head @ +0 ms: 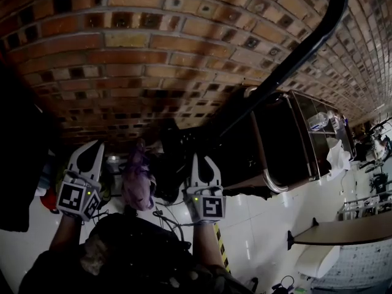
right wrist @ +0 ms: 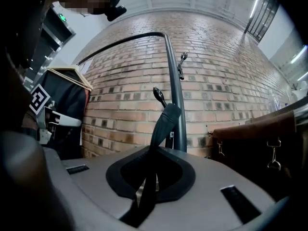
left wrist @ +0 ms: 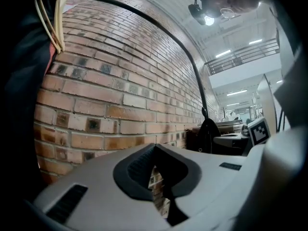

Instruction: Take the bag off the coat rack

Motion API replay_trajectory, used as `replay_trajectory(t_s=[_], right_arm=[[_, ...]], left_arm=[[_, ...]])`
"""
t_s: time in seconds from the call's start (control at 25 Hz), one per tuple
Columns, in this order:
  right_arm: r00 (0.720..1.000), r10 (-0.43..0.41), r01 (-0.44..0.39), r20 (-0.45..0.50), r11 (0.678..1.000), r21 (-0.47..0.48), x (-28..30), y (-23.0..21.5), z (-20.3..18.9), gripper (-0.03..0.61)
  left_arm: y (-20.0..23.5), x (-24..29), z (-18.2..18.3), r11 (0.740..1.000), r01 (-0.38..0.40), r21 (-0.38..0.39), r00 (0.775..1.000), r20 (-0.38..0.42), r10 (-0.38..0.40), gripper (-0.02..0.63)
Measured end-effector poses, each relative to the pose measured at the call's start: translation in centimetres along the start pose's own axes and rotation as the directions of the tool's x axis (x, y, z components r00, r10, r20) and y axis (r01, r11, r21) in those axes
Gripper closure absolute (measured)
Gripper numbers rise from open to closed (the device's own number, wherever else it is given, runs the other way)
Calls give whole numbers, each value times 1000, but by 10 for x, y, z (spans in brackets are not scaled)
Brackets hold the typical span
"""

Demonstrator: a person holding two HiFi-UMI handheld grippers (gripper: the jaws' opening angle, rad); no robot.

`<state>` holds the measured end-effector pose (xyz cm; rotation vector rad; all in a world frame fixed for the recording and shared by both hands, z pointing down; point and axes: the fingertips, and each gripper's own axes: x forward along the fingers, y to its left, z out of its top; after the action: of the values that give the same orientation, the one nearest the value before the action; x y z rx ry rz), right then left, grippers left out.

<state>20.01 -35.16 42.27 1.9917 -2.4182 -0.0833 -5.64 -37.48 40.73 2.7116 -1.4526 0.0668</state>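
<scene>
Right tongs (right wrist: 150, 170): pinching bag strap (right wrist: 163, 124), centre frame; raise strap over rack hook (right wrist: 158, 94) before pulling away. Left tongs (left wrist: 155, 167): pressed together, empty.

**Coat rack:** black metal-tube stand (right wrist: 176, 110). The post is upright and close in front of a red-brick wall (right wrist: 226, 81). Its top bends over into a long arch sweeping to the left. Small knob-tipped hooks (right wrist: 182, 61) project from the post.

**Bag:** shown by its flat black webbing strap (right wrist: 162, 124). The upper end hangs on the lower knobbed hook. The strap slants down from there and is pinched between the closed jaws of the right gripper (right wrist: 150, 174). The bag's body cannot be made out.
</scene>
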Motion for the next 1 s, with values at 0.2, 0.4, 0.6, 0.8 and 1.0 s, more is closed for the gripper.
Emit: replay_trajectory(t_s=[0.2, 0.4, 0.6, 0.8, 1.0], right_arm=[[996, 37, -36, 87, 999, -10, 8, 8, 44, 561], [987, 57, -56, 150, 998, -6, 18, 13, 74, 563], [976, 51, -55, 213, 998, 13, 20, 10, 101, 563], [968, 48, -60, 245, 997, 40, 29, 4, 125, 563], [965, 59, -83, 257, 993, 84, 33, 5, 132, 563]], left_arm=[[10, 22, 3, 1000, 25, 5, 1000, 3, -25, 574], [17, 36, 1, 999, 44, 3, 999, 5, -44, 574], [29, 45, 3, 999, 43, -7, 999, 18, -43, 574], [41, 49, 5, 999, 34, -11, 999, 22, -33, 574], [49, 50, 3, 1000, 27, -16, 1000, 14, -26, 574]])
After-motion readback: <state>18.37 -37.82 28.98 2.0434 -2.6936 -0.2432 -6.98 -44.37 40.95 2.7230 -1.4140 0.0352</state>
